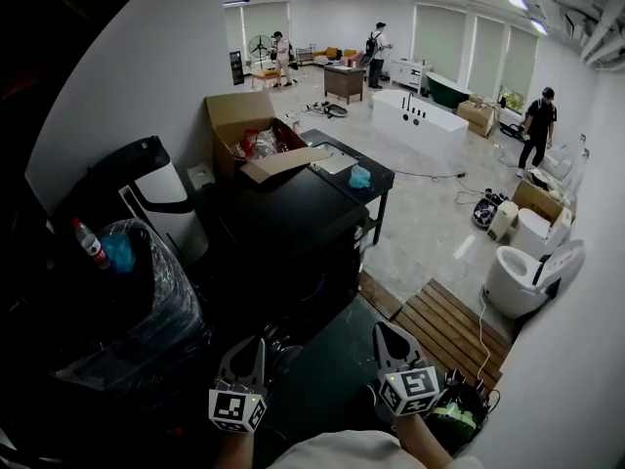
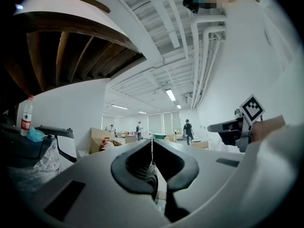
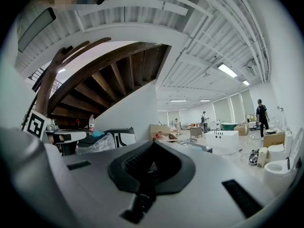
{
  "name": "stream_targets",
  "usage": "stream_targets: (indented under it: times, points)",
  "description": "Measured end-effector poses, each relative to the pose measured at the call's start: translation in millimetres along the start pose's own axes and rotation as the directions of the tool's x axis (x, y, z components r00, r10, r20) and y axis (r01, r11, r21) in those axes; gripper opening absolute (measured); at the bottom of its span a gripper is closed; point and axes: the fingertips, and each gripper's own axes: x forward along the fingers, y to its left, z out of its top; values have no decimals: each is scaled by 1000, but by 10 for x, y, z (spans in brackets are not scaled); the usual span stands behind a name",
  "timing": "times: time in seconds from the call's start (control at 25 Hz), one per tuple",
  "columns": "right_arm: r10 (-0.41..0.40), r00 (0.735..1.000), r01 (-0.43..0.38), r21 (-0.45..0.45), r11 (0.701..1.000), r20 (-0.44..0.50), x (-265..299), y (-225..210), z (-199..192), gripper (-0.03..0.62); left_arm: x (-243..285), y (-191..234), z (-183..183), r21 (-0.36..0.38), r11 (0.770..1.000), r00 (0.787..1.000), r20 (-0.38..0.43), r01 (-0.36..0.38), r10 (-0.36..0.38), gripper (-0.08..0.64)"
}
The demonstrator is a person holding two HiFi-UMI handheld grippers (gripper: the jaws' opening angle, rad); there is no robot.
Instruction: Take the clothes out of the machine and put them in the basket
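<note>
Roughly at the middle of the head view, at 12 o'clock from both hands, stands the machine [image 1: 293, 213], the largest thing close by: a black, boxy cabinet with a flat, slightly glossy top. Its top seems to run longer from 9 to 3 o'clock than front to back. The side toward the person is too dark to show a door, so I cannot tell which way it opens. Pale grey floor [image 1: 430, 223] spreads away toward 1 and 2 o'clock, where a white bathtub [image 1: 420, 125] sits well apart from the machine. A black table [image 1: 383, 178] stands just beyond the machine at 1 o'clock, and an open cardboard box [image 1: 239, 115] sits behind the machine at 11 o'clock, one flap hanging over the machine's top. At 9 o'clock a dark bin [image 1: 146, 301] wrapped in clear plastic is just beside the machine. A white toilet [image 1: 518, 277] is at 3 o'clock, with a wooden pallet [image 1: 454, 325] at 4 o'clock. The left gripper [image 1: 254, 344] at 7 o'clock and the right gripper [image 1: 383, 330] at 5 o'clock are held level before the machine, apart from it, each with its jaws pressed together on nothing. A red-labelled bottle [image 1: 90, 244] stands on the bin.
</note>
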Motion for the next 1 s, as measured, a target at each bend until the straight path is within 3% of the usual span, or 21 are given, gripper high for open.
stream_targets:
  times: [0.52, 0.56, 0.6, 0.72, 0.84, 1.0]
  points:
    - [48, 999, -47, -65, 997, 20, 865, -757, 77, 30, 1014, 100, -155, -15, 995, 995, -32, -98, 97, 21]
    - [58, 998, -56, -63, 996, 26, 940, -832, 112, 180, 1111, 94, -153, -14, 994, 994, -34, -105, 104, 21]
    - [68, 997, -66, -54, 996, 35, 1007, -914, 149, 281, 1204, 80, -145, -15, 994, 993, -35, -112, 112, 21]
    - [86, 995, -84, -40, 996, 51, 1185, -1153, 224, 439, 1441, 37, -135, -21, 990, 990, -26, -138, 137, 21]
    - [105, 994, -103, -53, 993, 24, 1378, -1314, 198, 490, 1643, 25, -122, -24, 986, 986, -25, -165, 165, 21]
    - [136, 990, -136, -42, 990, -24, 1637, -1510, 117, 503, 1879, -3, -147, -21, 981, 980, -30, -195, 195, 21]
